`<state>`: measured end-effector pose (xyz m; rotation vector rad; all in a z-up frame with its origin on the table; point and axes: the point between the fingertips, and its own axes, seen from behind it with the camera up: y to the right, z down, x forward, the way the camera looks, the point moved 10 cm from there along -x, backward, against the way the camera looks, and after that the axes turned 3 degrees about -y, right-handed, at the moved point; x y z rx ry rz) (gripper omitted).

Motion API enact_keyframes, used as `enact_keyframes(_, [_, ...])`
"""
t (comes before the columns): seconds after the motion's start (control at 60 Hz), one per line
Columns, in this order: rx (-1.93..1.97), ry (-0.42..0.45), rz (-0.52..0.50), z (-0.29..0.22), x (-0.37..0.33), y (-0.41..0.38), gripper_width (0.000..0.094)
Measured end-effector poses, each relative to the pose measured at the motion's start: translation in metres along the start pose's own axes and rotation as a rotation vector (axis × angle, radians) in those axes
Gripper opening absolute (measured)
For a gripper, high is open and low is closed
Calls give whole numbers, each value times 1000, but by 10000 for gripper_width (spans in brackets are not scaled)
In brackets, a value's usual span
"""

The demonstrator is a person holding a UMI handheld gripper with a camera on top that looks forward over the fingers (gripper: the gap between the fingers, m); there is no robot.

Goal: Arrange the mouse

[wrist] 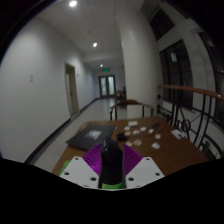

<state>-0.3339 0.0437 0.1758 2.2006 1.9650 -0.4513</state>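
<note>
The gripper (111, 165) pinches a dark mouse (111, 166) between its purple pads, lifted above the near edge of the wooden table (175, 152). A loose pinch could probably let it slip and fall. Left lies a dark mat (88, 135); white papers (152, 130) scatter rightward; a corridor with ceiling lights recedes behind.

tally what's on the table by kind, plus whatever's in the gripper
Dark mouse, clamped in the gripper, off the table: 1
Grey mat on the wooden table: 1
Small white items scattered on the table: 6 (some are too small to identify)
Total: 8
</note>
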Motion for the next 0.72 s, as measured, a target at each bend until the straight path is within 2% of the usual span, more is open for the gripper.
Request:
enact_keyframes(0.117, [-40, -136, -13, 59, 26, -45, 259])
enact_keyframes(0.25, [-123, -207, -16, 101, 36, -62, 276])
enact_keyframes(0.267, [-132, -196, -12, 103, 36, -62, 275])
enact_keyframes(0.3, [-160, -176, -12, 101, 36, -63, 311])
enact_keyframes(0.4, [-240, -207, -48, 103, 38, -62, 422])
enact_keyframes(0.45, [-250, -262, -83, 104, 35, -61, 545])
enact_keyframes(0.55, [-226, -343, -168, 111, 17, -56, 872])
enact_keyframes(0.717, [-280, -335, -227, 99, -32, -21, 848])
